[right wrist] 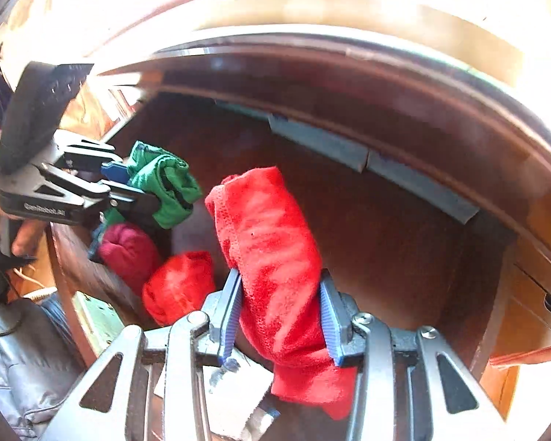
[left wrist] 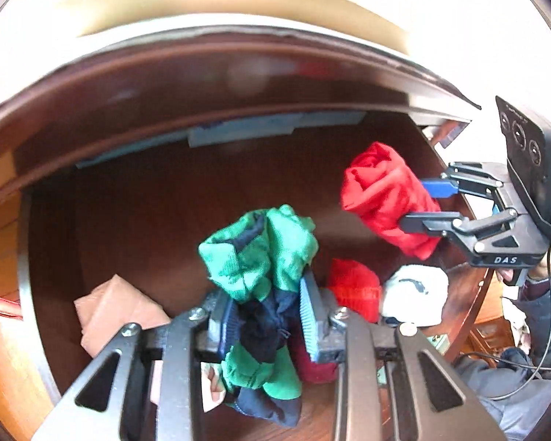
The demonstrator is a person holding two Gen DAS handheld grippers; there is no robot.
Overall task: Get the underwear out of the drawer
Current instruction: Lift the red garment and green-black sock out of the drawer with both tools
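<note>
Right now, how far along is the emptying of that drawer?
Partway. The left tongs grip a green piece and the right tongs a red piece, both lifted above the drawer. A red roll and a white one remain inside.

We look into an open dark wooden drawer [left wrist: 136, 198], its floor mostly bare. On that floor we find a folded pinkish-tan cloth [left wrist: 117, 312] near the front left, a rolled red garment [left wrist: 354, 288] with a white rolled piece [left wrist: 415, 294] just beside it by the right wall, and a dark maroon roll [right wrist: 128, 253] nearby. Pale blue flat pieces [left wrist: 260, 130] lie along the back edge.
</note>
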